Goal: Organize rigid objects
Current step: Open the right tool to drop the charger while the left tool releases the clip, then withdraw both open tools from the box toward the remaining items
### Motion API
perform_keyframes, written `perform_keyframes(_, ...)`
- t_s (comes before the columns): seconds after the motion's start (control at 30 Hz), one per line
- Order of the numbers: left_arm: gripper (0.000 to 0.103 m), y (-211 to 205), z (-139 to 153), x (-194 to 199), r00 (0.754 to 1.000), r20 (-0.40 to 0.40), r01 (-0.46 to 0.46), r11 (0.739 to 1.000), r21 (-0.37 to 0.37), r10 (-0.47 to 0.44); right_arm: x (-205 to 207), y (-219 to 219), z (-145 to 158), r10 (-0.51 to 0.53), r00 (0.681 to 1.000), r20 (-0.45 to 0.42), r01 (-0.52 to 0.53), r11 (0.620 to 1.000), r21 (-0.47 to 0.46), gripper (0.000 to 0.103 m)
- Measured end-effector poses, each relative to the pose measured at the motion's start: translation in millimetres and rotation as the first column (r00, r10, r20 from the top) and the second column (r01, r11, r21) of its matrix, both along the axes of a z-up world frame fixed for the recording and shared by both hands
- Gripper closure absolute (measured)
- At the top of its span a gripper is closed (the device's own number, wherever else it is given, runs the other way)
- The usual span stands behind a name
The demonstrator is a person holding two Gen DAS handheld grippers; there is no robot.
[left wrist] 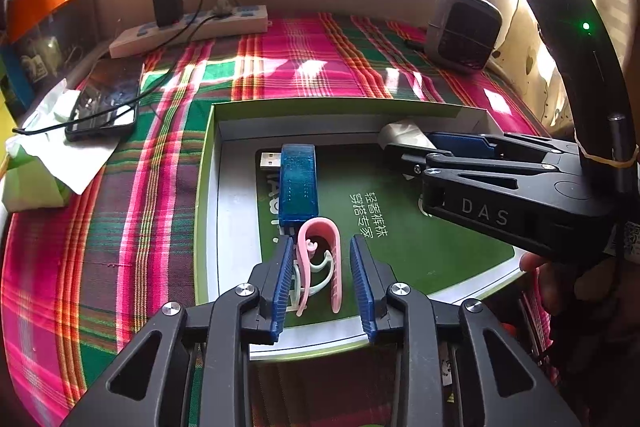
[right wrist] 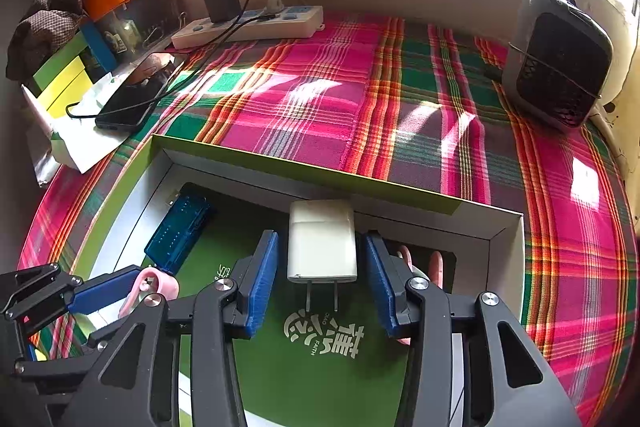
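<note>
One charger [right wrist: 322, 241], one blue dongle [left wrist: 298, 183]

Shallow green-rimmed cardboard box [right wrist: 304, 171]: open above; low walls bound every side.
Left tool [left wrist: 320, 275]: pink plastic clip [left wrist: 320, 259] between its parted jaws; translucent blue USB tester [left wrist: 298, 183] directly ahead.
Right tool [right wrist: 320, 279]: white plug-in charger block [right wrist: 322, 241] between its parted jaws, far wall just beyond.
Plaid cloth [right wrist: 320, 87] past the box: broad free stretch up to the white power strip [right wrist: 248, 25] and grey boxy fan [right wrist: 560, 59].
</note>
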State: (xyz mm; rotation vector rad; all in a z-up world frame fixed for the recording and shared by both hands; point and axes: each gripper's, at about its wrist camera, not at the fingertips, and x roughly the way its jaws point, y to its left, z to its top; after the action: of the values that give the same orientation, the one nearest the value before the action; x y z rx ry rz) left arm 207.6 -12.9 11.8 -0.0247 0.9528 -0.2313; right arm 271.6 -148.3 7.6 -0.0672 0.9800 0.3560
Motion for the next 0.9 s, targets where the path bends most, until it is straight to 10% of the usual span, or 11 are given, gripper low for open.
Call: perform_keyframes(0.9,0.066,12,41,-69,0.995,0.096,-0.010,0.998,-0.064,0.017,-79,-43,35,-0.051,0.995,0.086,0.046,0.997,0.059,0.057)
